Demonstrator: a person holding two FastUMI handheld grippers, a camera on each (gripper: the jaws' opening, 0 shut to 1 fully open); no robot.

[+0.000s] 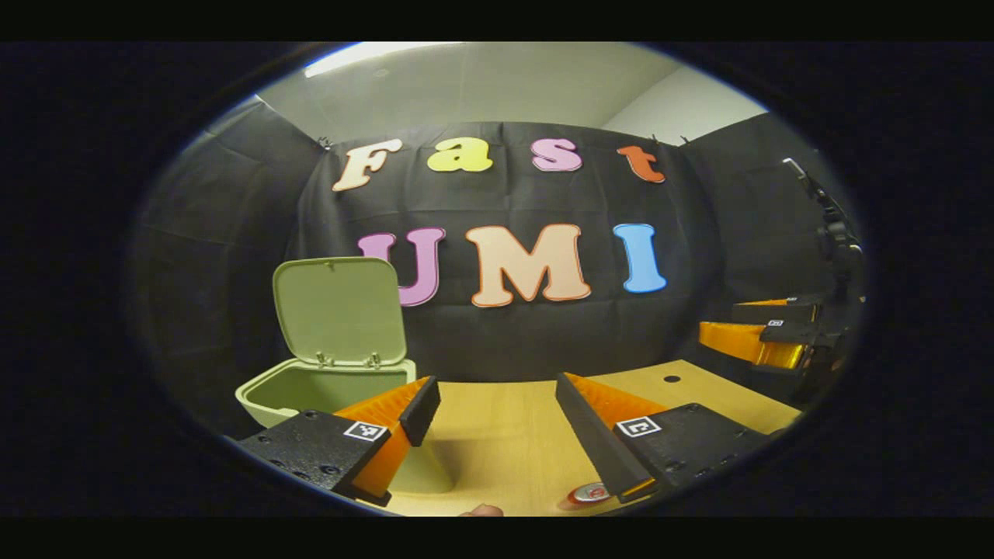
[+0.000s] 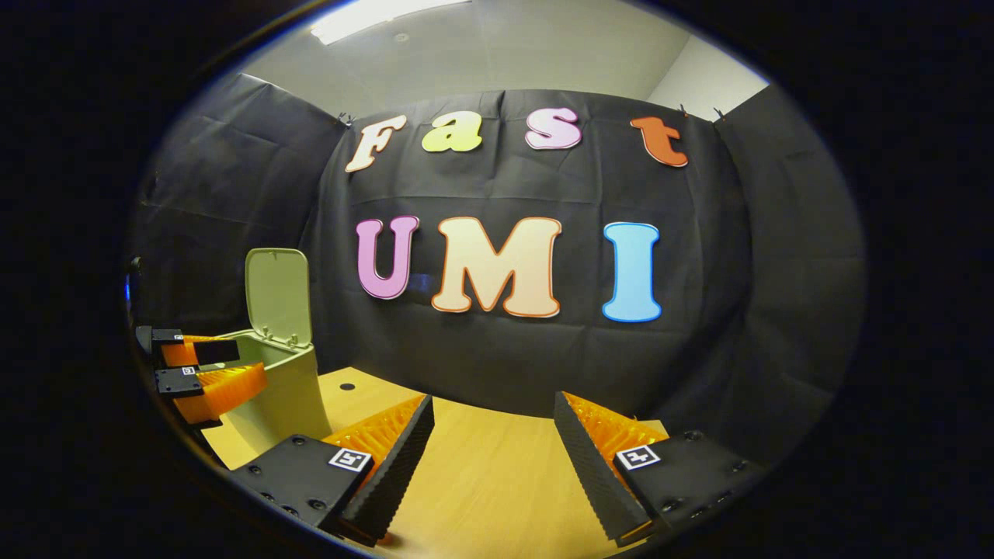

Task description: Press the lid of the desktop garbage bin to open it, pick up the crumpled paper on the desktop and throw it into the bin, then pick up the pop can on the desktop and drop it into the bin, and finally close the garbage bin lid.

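Observation:
The pale green bin (image 1: 311, 390) stands at the left of the wooden table (image 1: 505, 435), and its lid (image 1: 339, 310) is swung up and open. My left gripper (image 1: 497, 423) is open just right of the bin with nothing between its fingers. A pop can's top (image 1: 588, 494) peeks out at the bottom edge, partly behind one finger. In the right gripper view the bin (image 2: 283, 388) and its upright lid (image 2: 277, 295) sit far left, with the left gripper (image 2: 248, 363) beside the bin's near rim. My right gripper (image 2: 493, 442) is open and empty above the table (image 2: 489, 481).
The right gripper (image 1: 718, 322) hangs at the far right in the left gripper view, beyond the table's corner. There is a small round hole (image 1: 672, 379) in the tabletop near the back edge. A small pale shape (image 1: 481, 510) at the bottom edge is too cut off to identify.

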